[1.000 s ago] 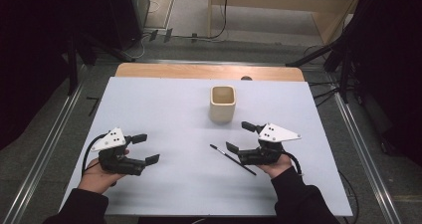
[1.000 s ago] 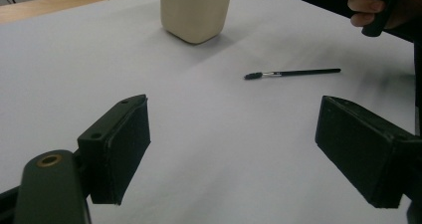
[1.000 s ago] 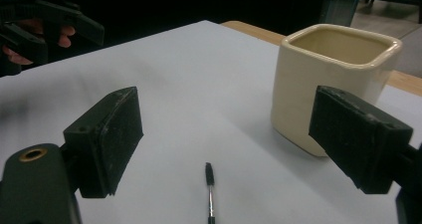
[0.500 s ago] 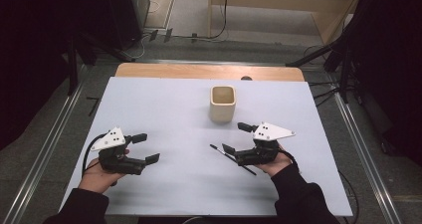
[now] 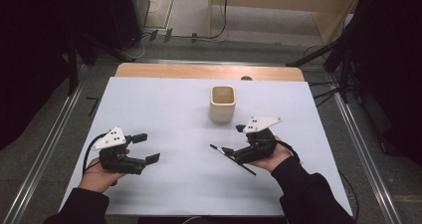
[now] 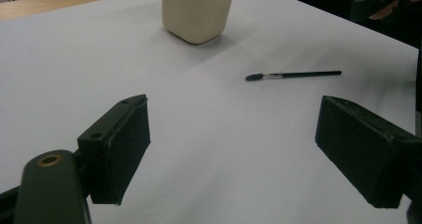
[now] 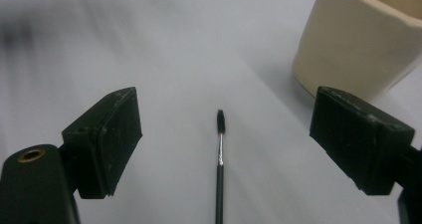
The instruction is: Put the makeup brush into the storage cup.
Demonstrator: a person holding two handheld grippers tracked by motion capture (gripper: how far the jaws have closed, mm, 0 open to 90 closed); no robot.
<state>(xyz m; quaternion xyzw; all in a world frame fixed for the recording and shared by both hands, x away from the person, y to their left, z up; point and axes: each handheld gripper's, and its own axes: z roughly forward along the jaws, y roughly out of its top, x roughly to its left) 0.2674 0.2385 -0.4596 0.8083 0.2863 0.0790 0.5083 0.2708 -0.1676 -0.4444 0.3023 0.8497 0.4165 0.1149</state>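
Note:
A thin black paintbrush [image 5: 217, 149] lies on the white table [image 5: 164, 104], bristle end pointing left and away. My right gripper [image 5: 233, 139] hovers open over its near half, jaws either side of the handle without touching it. In the right gripper view the paintbrush [image 7: 219, 157] runs up the middle between the jaws of the right gripper [image 7: 226, 132]. A cream square cup [image 5: 222, 103] stands upright just beyond; the same cup [image 7: 363, 45] sits at upper right. My left gripper [image 5: 148, 147] rests open and empty at the front left. From the left gripper [image 6: 234, 154], paintbrush [image 6: 293, 75] and cup [image 6: 198, 10] lie ahead.
A wooden strip [image 5: 199, 71] runs along the table's far edge. Metal rails [image 5: 358, 144] flank both sides, with cables and dark stands on the floor beyond. Bare white surface lies between the two grippers and left of the cup.
My right gripper has slid left and toward the table's front, coming over the paintbrush handle. The left gripper, the cup and the paintbrush have stayed put.

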